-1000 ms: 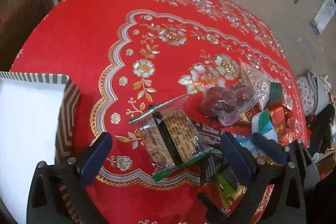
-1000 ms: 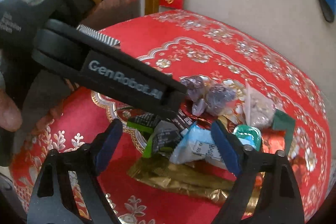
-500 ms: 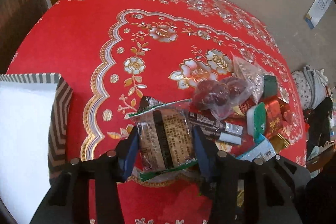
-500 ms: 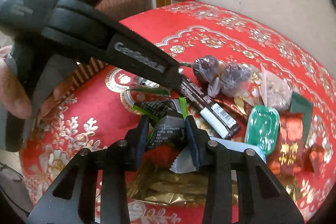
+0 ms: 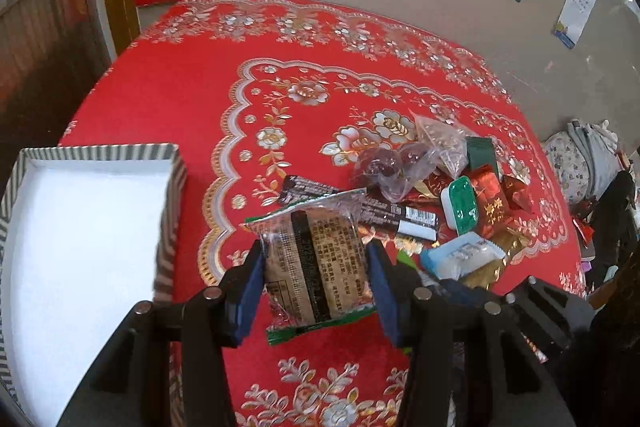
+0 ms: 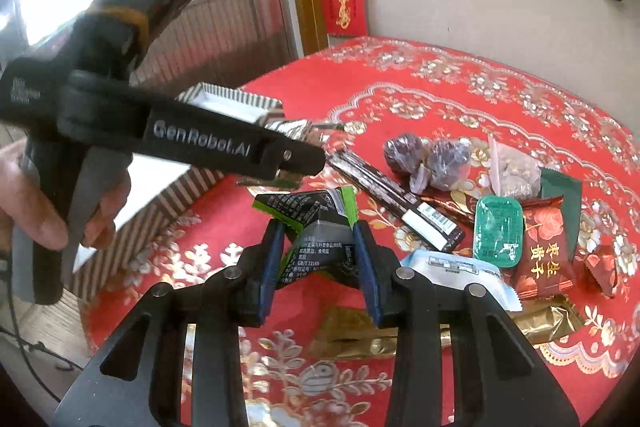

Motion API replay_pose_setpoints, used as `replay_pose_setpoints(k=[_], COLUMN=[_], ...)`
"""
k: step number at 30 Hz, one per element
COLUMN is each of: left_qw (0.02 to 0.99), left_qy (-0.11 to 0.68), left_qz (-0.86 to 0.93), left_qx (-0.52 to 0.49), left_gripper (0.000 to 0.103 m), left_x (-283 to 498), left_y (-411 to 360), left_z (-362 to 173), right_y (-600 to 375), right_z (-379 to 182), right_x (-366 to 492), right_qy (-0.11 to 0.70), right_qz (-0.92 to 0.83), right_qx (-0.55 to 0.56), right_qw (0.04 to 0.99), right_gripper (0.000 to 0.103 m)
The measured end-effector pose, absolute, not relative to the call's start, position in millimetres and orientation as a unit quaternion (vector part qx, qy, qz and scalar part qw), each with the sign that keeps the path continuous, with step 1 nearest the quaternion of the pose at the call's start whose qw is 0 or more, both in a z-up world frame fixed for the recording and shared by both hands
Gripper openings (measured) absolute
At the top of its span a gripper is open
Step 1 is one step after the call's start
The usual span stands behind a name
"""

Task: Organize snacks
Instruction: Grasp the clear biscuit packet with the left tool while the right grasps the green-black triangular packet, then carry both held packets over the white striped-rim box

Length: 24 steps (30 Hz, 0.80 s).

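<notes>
Left gripper point(image 5: 316, 277): you are holding it low over the red tablecloth point(image 5: 168, 99), fingers pointing forward, its blue pads point(image 5: 252, 287) pressing in on both sides of a clear cracker packet point(image 5: 314, 259) with green sealed ends. The packet is tilting slightly and appears lifted off the cloth, though the fisheye makes that hard to confirm. In the right wrist view the same tool is reaching in from the left at a slant, your bare hand point(image 6: 36, 203) wrapping its handle.

Right gripper point(image 6: 319, 259): you are gripping a crumpled black-and-green packet point(image 6: 316, 227) between narrowed pads, the packet standing up between them above the cloth.

Striped box point(image 5: 80, 227): sitting at the left of the table, just beside the left gripper, its white interior facing up.

Snack pile, right of the cracker packet:
- dark snack bar point(image 5: 384, 213), lying flat, partly under the cracker packet's far edge;
- bagged red dates point(image 5: 388, 167), beyond the bar;
- clear bag of nuts point(image 5: 442, 141), touching the dates;
- green jelly cup point(image 5: 460, 203), leaning against a red candy packet point(image 5: 490, 203);
- pale blue wrapper point(image 5: 460, 255), near the left gripper's right finger;
- gold foil packet point(image 6: 544, 319), lying under the blue wrapper.
</notes>
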State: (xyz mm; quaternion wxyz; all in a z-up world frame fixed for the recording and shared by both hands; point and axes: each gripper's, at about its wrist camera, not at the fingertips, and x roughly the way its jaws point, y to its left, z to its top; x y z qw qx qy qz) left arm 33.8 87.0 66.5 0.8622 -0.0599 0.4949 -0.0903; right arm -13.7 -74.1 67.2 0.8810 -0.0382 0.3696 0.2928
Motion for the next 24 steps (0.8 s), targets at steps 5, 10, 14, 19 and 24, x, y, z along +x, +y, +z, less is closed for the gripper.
replay_pose_setpoints(k=[5,10,14,19,24], left_qw=[0.875,0.891,0.898,0.903,0.907], left_qy=[0.476,0.448,0.436,0.425,0.42], left_qz=[-0.08,-0.065,-0.061,-0.053,-0.041], left_qx=[-0.047,-0.024,-0.011,-0.007,-0.004], left_gripper=[0.052,0.052,0.052,0.052,0.052], left_x=[21,8,1,-5,-9], left_y=[95,102,107,119,136], left_z=[78,90,96,101,107], right_y=[-69,-65,-58,-46,-29], right_z=[79,88,92,97,100], right_x=[-20,-22,-25,-24,-23], right_qy=[0.355,0.343,0.339,0.334,0.329], right_qz=[0.291,0.29,0.291,0.297,0.308], right_qx=[-0.045,-0.047,-0.05,-0.057,-0.063], right_qw=[0.887,0.892,0.894,0.893,0.89], right_gripper=[0.035,0.035,0.035,0.035,0.035])
